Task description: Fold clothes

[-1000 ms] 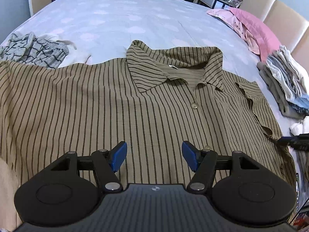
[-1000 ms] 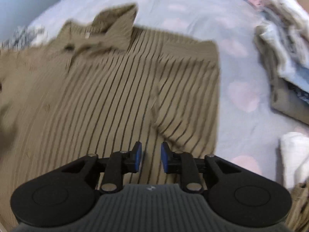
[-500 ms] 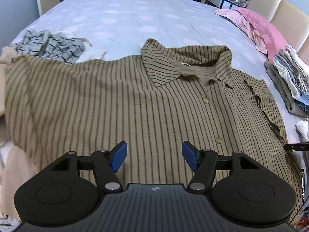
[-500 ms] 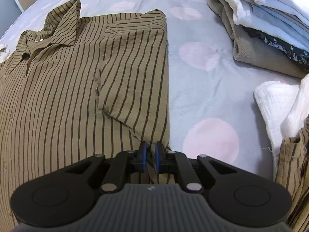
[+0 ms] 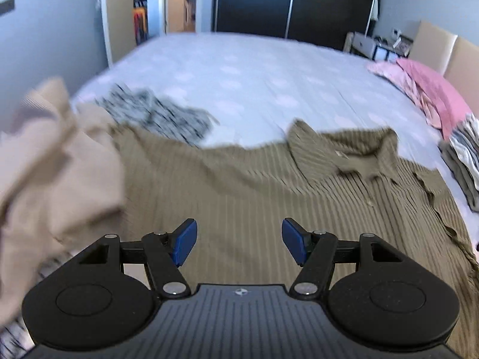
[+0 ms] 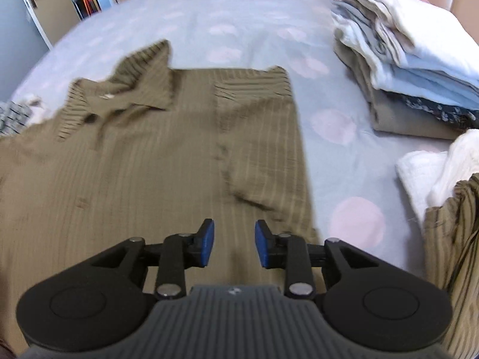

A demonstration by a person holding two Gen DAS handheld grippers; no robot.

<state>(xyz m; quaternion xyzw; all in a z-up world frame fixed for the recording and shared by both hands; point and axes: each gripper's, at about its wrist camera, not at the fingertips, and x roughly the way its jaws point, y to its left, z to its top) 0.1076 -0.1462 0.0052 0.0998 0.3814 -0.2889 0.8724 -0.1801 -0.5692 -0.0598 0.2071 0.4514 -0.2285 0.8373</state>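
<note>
Right hand-held gripper point(image 6: 230, 244): half a second ago I had it pinched near the hem; now parted, empty.
Left hand-held gripper point(image 5: 239, 241): wide apart, lifted back.
Striped shirt point(image 6: 149, 161): flat on bed point(image 6: 239, 24), right sleeve point(image 6: 263, 137) folded inward.
Meaning: I judge the sleeve fold released.

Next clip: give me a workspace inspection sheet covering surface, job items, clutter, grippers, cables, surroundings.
Surface: bed with a pale dotted cover.
Job's things: striped olive shirt spread flat, collar away from the cameras, one sleeve folded in.
Clutter: folded clothes stack; beige garment; checked garment; pink pillow.
Grippers: left hand-held gripper open, empty; right hand-held gripper open, empty.
Cables: nothing seen.
Surroundings: dark wardrobe, open doorway.
</note>
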